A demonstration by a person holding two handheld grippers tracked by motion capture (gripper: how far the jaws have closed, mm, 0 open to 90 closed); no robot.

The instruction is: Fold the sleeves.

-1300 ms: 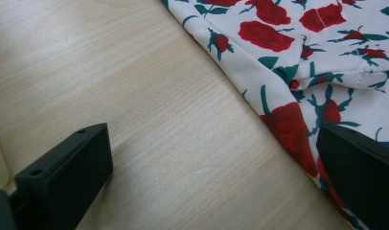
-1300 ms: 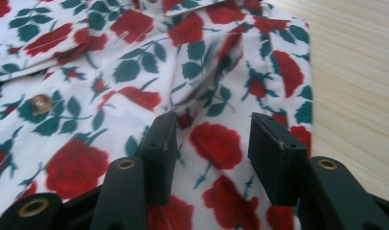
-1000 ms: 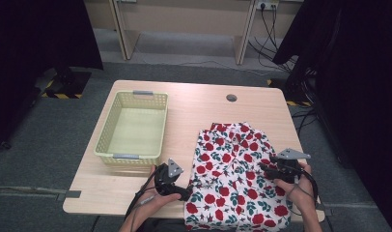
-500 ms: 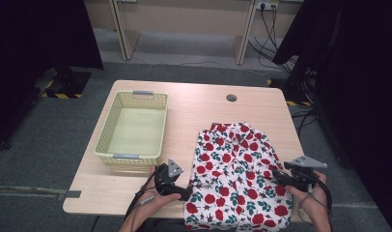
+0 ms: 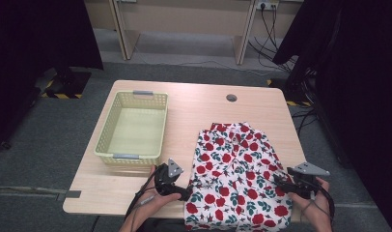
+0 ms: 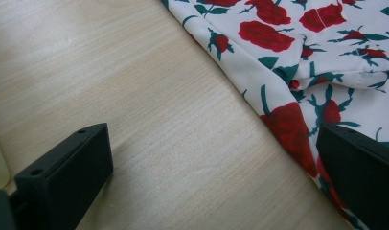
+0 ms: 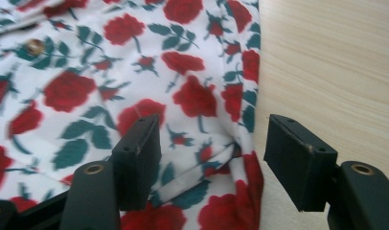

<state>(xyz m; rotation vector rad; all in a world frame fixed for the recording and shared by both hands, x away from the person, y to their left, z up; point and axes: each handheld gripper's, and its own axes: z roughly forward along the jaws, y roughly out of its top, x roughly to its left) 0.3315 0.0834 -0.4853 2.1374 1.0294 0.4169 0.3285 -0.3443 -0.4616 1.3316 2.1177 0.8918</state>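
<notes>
Floral shirt (image 5: 237, 174) lies between both unclenched tools — left tool (image 5: 180, 193), right tool (image 5: 279, 180) — yellow basket (image 5: 103, 147) alongside.

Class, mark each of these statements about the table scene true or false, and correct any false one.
1. The rose-print garment lies inside the basket. False: it lies spread on the table, to the right of the yellow basket.
2. The basket holds nothing. True.
3. The right gripper is clamped shut on the fabric. False: its jaws stand apart over the garment's edge and have just been opening.
4. The left gripper has open jaws straddling the garment's edge, one over bare wood. True.
5. A round hole sits near the table's far edge. True.
</notes>
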